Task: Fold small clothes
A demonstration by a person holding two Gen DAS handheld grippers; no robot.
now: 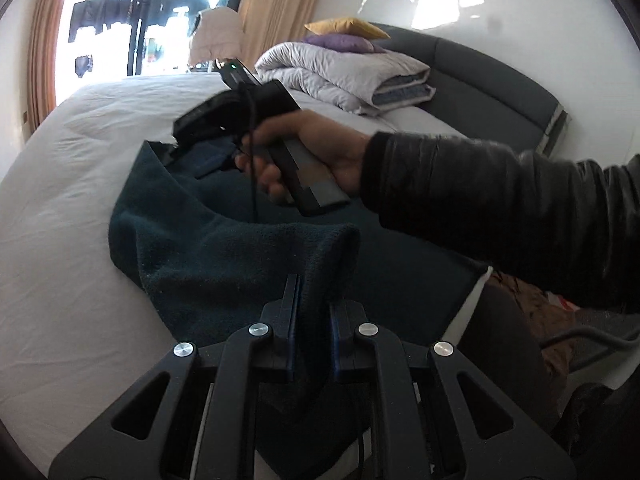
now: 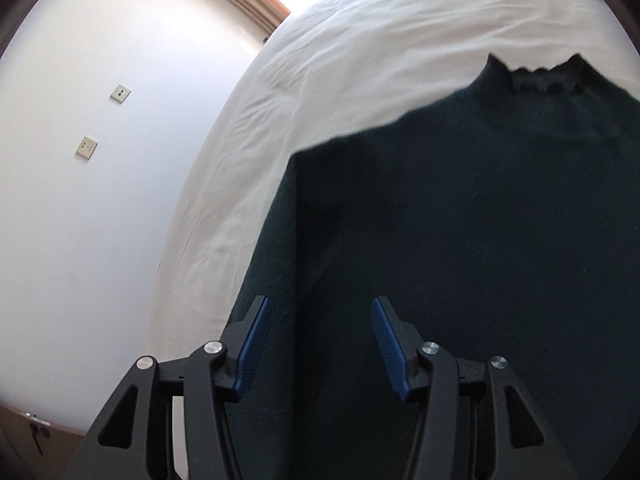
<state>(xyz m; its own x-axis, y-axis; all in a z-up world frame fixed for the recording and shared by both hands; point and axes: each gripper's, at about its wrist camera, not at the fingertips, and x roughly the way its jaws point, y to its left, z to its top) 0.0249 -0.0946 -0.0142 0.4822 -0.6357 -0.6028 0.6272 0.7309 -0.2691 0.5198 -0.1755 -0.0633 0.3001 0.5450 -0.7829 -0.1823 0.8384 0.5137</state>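
Your left gripper (image 1: 313, 304) is clamped on a bunched fold of the dark green sweater (image 1: 224, 252); the cloth rises in a peak between the two fingers and the blue pads press on it from both sides; the rest of the sweater trails away from that peak and lies on the white bed sheet (image 1: 72, 208).

Your right hand (image 1: 304, 152) shows in the left wrist view, wrapped round the handle of the right gripper; its black sleeve (image 1: 500, 208) crosses the picture from the right; the gripper points down toward the far part of the sweater, but from this side you cannot tell how its fingers stand.

The right wrist view settles it: your right gripper (image 2: 318, 320) has its fingers apart, with the blue pads (image 2: 256, 340) well clear of each other; the sweater (image 2: 460, 240) lies flat below and between them, and neither pad presses on it; the frilled collar (image 2: 536, 76) sits at the far end, toward the top of the picture, with the sheet (image 2: 320, 80) spreading beyond it.

Farther up the bed a folded grey quilt (image 1: 344, 72) rests against the dark headboard (image 1: 492, 80), with a purple pillow (image 1: 340, 42) and a yellow pillow (image 1: 346, 26) stacked on top; curtains (image 1: 48, 40) frame a bright window (image 1: 152, 12) behind; two wall sockets (image 2: 104, 120) show on the white wall beside the bed.
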